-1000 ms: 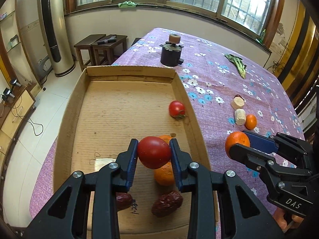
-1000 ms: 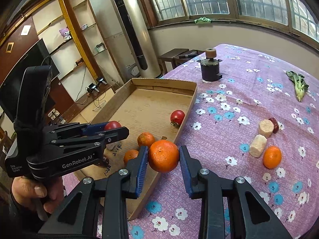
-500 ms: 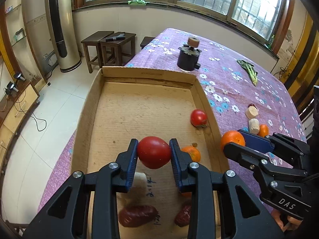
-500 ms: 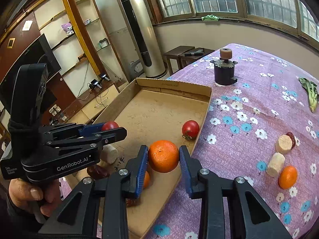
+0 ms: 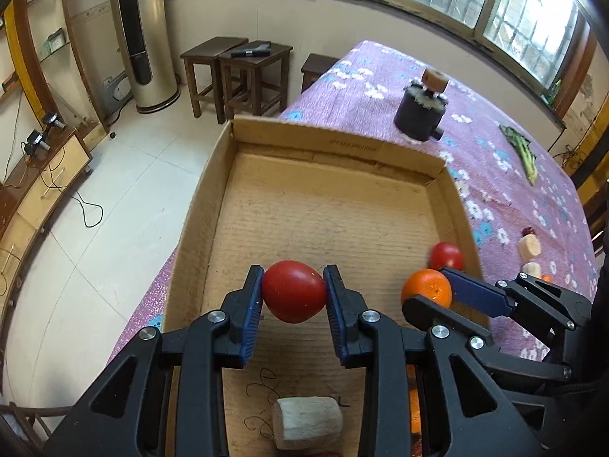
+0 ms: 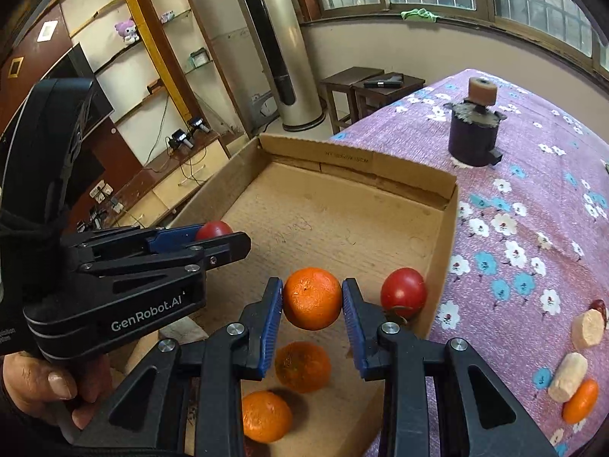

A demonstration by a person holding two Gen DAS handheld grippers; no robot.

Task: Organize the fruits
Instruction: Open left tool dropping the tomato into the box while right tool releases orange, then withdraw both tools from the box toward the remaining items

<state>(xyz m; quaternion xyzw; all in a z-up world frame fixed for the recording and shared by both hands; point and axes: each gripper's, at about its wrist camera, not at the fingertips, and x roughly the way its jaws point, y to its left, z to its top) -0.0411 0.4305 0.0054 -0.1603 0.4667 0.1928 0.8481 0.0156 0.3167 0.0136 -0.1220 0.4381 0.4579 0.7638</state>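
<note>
Gripping a red tomato (image 5: 294,291) between its blue pads, the left gripper (image 5: 294,292) hangs over the floor of a cardboard box (image 5: 335,152), with a pale root chunk (image 5: 307,422) lying below its fingers. The right gripper (image 6: 312,299) is clamped on an orange (image 6: 312,298) over the same box, a second tomato (image 6: 403,288) just right of its fingers and two more oranges (image 6: 302,366) beneath them. Further right of those fingers, on the purple flowered cloth (image 6: 533,228), lie two pale chunks (image 6: 588,329) and a small orange (image 6: 580,400).
</note>
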